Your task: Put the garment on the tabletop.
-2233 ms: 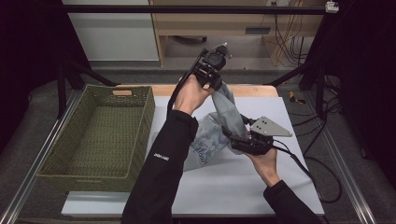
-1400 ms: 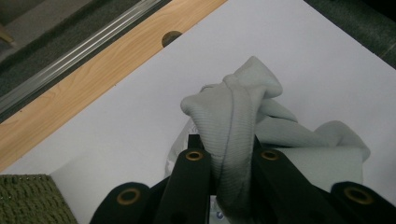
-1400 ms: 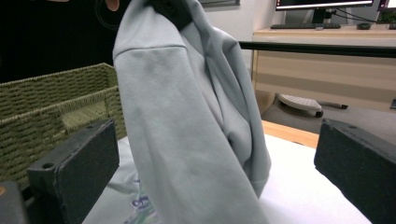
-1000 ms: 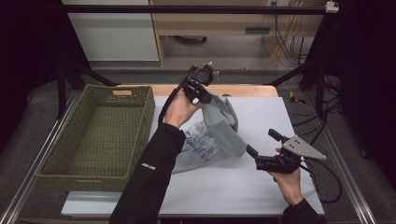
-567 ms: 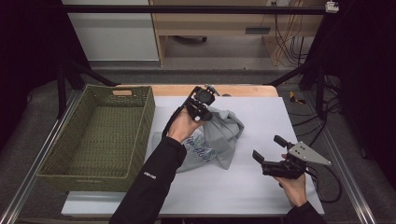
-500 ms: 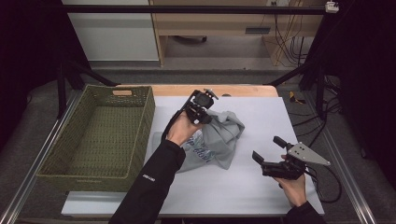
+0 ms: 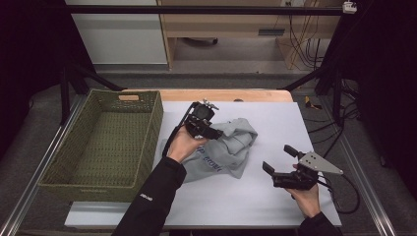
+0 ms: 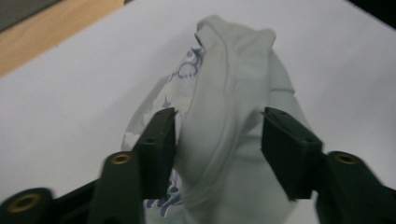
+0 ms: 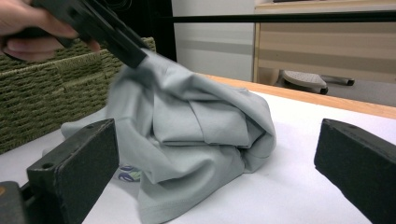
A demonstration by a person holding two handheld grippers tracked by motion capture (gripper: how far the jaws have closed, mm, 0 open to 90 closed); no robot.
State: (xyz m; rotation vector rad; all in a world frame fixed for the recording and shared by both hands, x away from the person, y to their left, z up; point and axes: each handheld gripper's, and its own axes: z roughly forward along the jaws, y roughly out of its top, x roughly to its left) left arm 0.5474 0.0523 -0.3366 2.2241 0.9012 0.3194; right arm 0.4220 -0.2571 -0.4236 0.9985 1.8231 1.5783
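Note:
A crumpled grey T-shirt [image 7: 231,147] with purple print lies in a heap at the middle of the white table. My left gripper [image 7: 212,133] is low over its upper left part. In the left gripper view its jaws [image 8: 217,140] have just been opening and stand apart, with a raised fold of the T-shirt [image 8: 229,98] loose between them. To the right of the heap, my right gripper [image 7: 279,158] rests near the table, open and empty. From the right gripper view the T-shirt [image 9: 201,126] lies ahead of its wide jaws, with the left gripper [image 9: 100,30] at the cloth's top.
A green woven basket [image 7: 158,115] stands empty on the left side of the table, close to the shirt; its wall [image 9: 37,88] rises behind the cloth. A wooden strip [image 7: 231,95] edges the far side. Cables trail at the right.
The left gripper has sunk toward the table with the shirt, and its jaws have opened off the cloth. The shirt has settled into a lower heap. The right gripper stays put, open.

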